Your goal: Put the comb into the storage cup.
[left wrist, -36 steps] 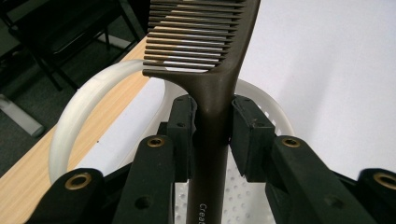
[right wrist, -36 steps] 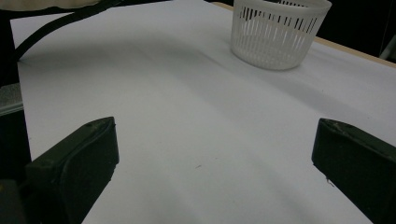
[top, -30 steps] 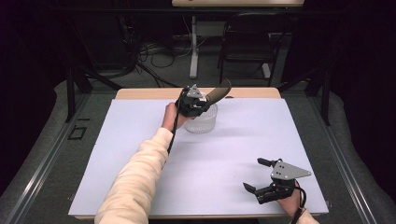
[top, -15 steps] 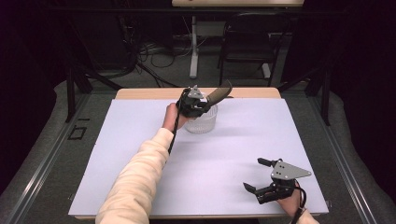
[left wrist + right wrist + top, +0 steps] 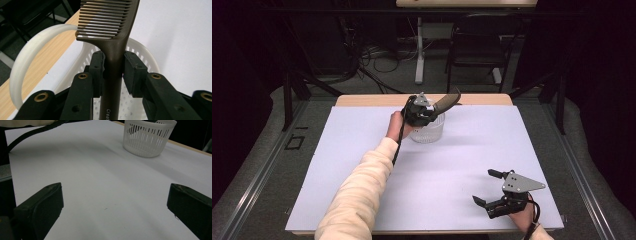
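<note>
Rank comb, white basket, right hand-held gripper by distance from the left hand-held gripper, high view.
1. Comb: clamped in the left hand-held gripper, sticking out up and to the right.
2. White basket: directly beneath that gripper, at the far middle of the table.
3. Right hand-held gripper: farthest, at the near right corner, jaws open.

– Where do we have the basket (image 5: 428, 131)?
– At the table's (image 5: 362, 200) far edge, near the middle. Our left gripper (image 5: 424, 111) holds the comb (image 5: 446, 102) right above it.
– And our right gripper (image 5: 492, 189)?
– At the near right corner, well apart from the basket.
</note>
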A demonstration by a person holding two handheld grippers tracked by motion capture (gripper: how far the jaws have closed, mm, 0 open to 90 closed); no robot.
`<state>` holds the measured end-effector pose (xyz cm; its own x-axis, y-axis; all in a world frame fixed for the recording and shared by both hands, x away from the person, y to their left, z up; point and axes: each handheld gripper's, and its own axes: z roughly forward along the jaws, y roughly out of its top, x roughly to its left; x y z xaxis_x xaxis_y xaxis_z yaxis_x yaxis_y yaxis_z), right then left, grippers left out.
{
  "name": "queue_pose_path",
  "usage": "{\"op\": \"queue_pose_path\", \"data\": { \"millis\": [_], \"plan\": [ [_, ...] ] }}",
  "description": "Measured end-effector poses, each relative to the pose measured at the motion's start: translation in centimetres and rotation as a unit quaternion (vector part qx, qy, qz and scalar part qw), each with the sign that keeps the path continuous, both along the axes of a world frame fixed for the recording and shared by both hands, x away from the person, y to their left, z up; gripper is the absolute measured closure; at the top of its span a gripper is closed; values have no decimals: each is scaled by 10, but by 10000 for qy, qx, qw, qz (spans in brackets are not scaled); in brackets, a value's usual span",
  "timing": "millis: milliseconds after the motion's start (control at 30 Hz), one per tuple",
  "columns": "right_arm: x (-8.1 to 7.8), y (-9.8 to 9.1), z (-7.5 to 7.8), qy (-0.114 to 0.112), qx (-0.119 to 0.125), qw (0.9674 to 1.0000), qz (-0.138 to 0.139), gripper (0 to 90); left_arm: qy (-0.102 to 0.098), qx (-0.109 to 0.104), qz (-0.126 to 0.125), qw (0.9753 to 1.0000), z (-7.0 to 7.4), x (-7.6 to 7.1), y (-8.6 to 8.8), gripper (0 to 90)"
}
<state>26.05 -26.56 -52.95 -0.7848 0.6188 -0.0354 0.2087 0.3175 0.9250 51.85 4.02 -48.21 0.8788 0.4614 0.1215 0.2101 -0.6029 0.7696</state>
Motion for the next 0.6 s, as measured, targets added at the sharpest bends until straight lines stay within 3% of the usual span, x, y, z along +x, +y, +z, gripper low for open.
{"op": "queue_pose_path", "data": {
  "millis": [600],
  "plan": [
    [0,0,0,-1,0,10000,2,3,85,65,-22,9999,-4,0,0,705]
  ]
}}
